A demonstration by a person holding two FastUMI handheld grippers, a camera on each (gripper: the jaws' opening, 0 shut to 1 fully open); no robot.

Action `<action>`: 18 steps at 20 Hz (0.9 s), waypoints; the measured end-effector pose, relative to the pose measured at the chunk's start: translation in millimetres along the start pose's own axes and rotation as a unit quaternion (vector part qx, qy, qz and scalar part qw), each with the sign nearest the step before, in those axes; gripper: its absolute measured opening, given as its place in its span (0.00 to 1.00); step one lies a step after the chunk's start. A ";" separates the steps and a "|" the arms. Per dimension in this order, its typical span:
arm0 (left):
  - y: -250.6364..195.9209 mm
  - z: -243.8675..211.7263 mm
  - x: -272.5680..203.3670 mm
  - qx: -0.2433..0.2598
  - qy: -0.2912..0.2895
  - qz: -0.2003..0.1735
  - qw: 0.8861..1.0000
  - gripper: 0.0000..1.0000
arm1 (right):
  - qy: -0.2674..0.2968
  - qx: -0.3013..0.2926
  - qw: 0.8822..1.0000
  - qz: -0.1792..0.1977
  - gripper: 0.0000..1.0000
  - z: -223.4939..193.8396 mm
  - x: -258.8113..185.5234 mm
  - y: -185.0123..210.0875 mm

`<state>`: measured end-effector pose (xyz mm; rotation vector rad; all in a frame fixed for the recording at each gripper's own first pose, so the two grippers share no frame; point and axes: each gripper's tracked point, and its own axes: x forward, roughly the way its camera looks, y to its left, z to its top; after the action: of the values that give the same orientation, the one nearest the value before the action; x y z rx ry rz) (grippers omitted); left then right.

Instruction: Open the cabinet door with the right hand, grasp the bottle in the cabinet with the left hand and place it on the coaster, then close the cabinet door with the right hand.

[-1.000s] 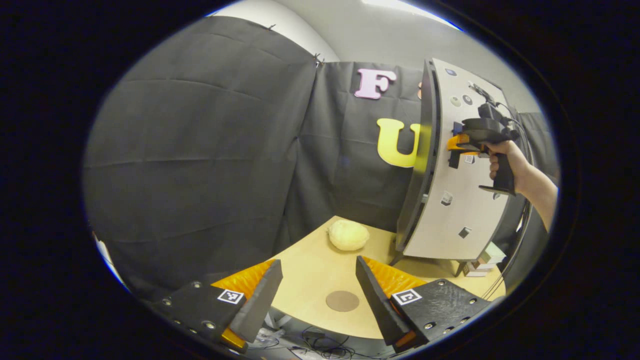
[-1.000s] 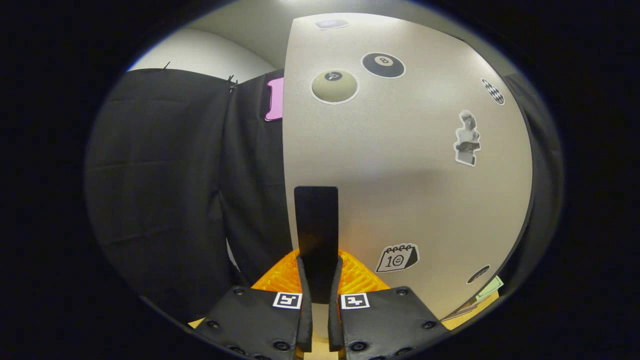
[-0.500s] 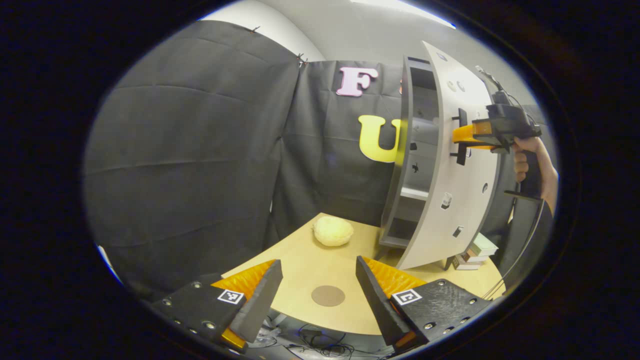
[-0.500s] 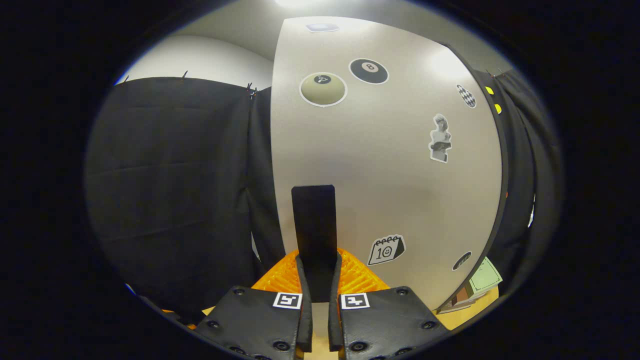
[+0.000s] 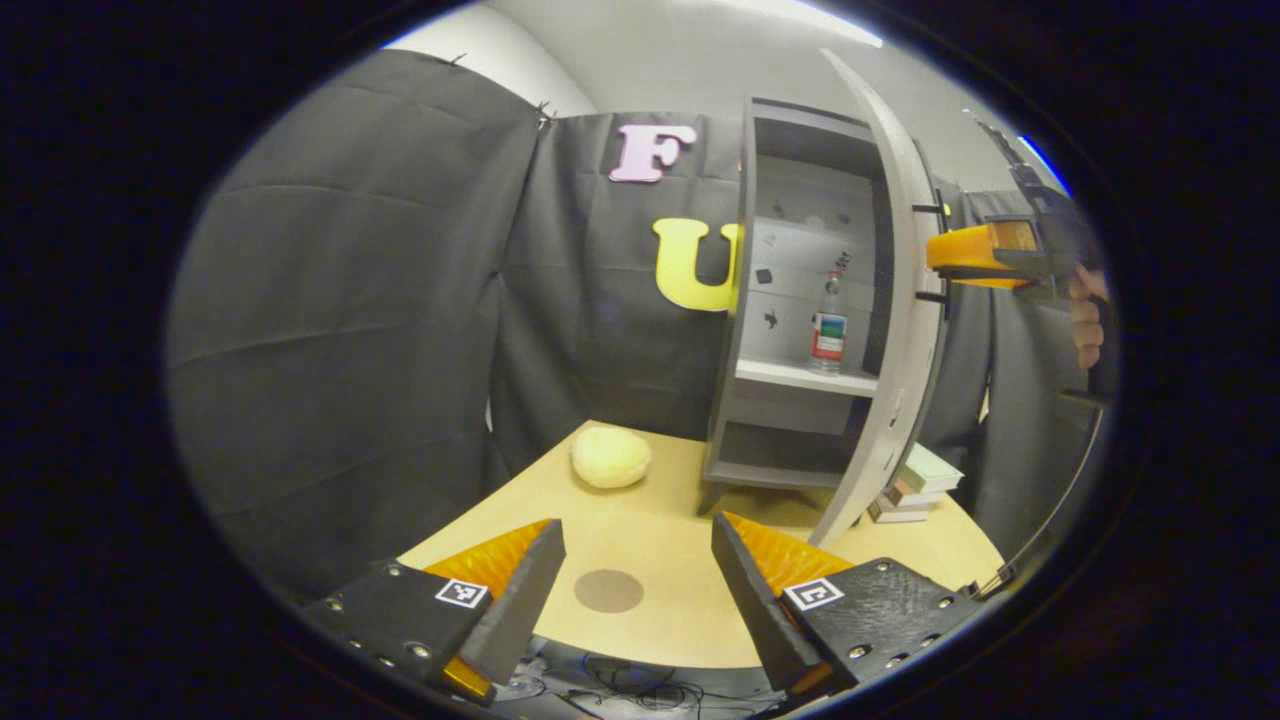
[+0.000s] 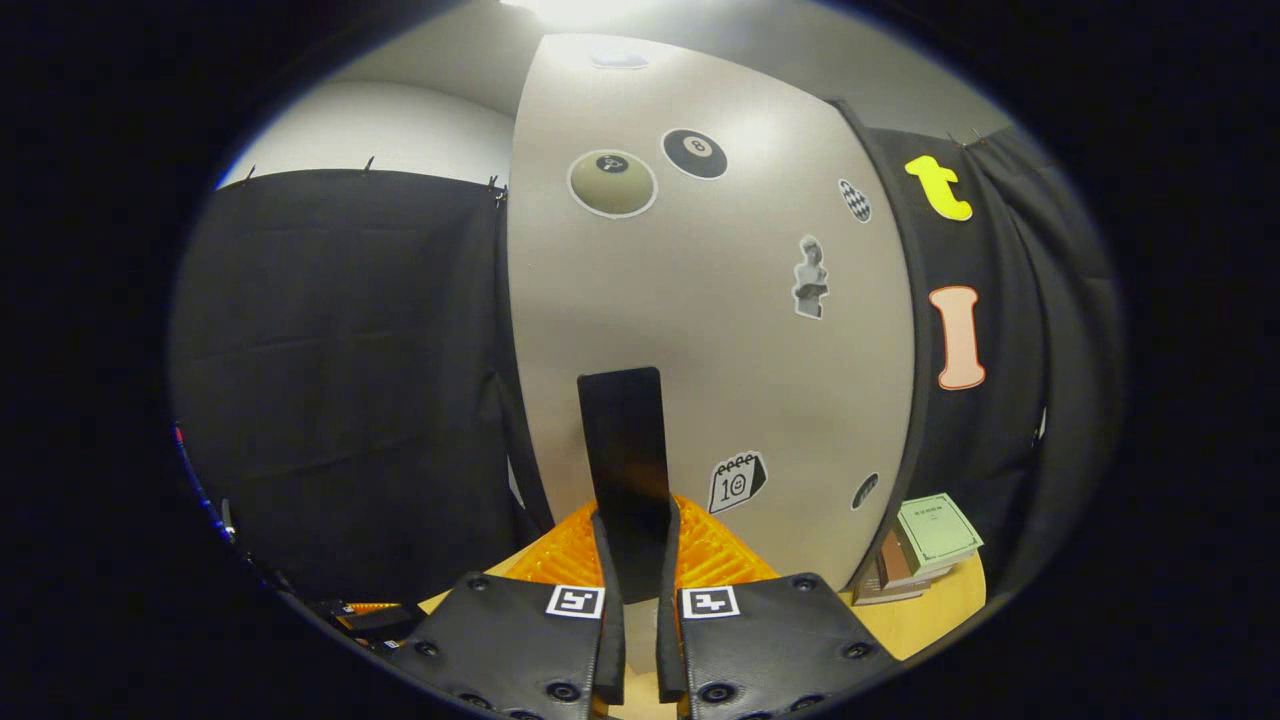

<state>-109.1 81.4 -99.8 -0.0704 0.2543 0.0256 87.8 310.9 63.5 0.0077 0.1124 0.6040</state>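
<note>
The grey cabinet point(image 5: 760, 300) stands at the back of the table with its door point(image 5: 897, 300) swung wide. Inside, a clear bottle point(image 5: 827, 335) with a red and blue label stands upright on the middle shelf. A round brown coaster point(image 5: 608, 590) lies near the table's front edge, just ahead of my open left gripper point(image 5: 637, 525), which holds nothing. In the left gripper view, a hand holds my right gripper point(image 5: 985, 255) at the door's outer face. In the right gripper view, my right gripper point(image 6: 637, 520) is shut on the door's black handle point(image 6: 622, 440), against the stickered door point(image 6: 720, 330).
A pale yellow rounded lump point(image 5: 611, 457) lies on the wooden table point(image 5: 690, 620), left of the cabinet. A small stack of books point(image 5: 915, 485) sits behind the open door, by the table's right edge. Cables hang below the front edge.
The door has swung from nearly closed to wide open with my right gripper on its handle, uncovering the shelves and the bottle. My left gripper has stayed open above the table's front.
</note>
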 end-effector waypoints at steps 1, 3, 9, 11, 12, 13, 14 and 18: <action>-5.0 -0.7 4.7 0.003 0.000 -0.010 1.000 0.89 | -0.001 0.002 1.000 -0.004 0.14 -0.8 -2.9 -1.7; -26.2 0.6 25.4 0.009 0.002 -0.029 1.000 0.89 | -0.004 0.007 1.000 -0.015 0.14 -0.8 -8.2 -7.2; -74.8 3.0 63.8 0.023 0.004 -0.085 0.996 0.89 | -0.004 0.017 0.999 -0.038 0.14 0.0 -21.5 -20.3; -91.9 6.0 68.3 0.034 0.000 -0.103 0.994 0.89 | -0.005 0.026 0.999 -0.046 0.14 0.5 -27.3 -25.2; -98.4 6.9 70.0 0.039 -0.002 -0.110 0.993 0.89 | -0.009 0.036 0.998 -0.050 0.14 0.3 -28.8 -28.5; -103.4 5.5 71.6 0.042 -0.001 -0.117 0.992 0.89 | -0.012 0.045 0.997 -0.056 0.14 -1.2 -28.9 -32.3; -107.5 3.4 74.3 0.046 0.001 -0.120 0.992 0.90 | -0.015 0.054 0.996 -0.064 0.13 -0.8 -31.6 -36.1; -112.7 -6.5 84.7 0.044 0.015 -0.122 0.991 0.89 | -0.022 0.055 0.992 -0.112 0.10 1.7 -44.3 -53.6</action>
<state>-25.0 -30.1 -119.9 -0.0136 0.2741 -0.2300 82.2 241.6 67.7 0.1143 0.1028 0.3721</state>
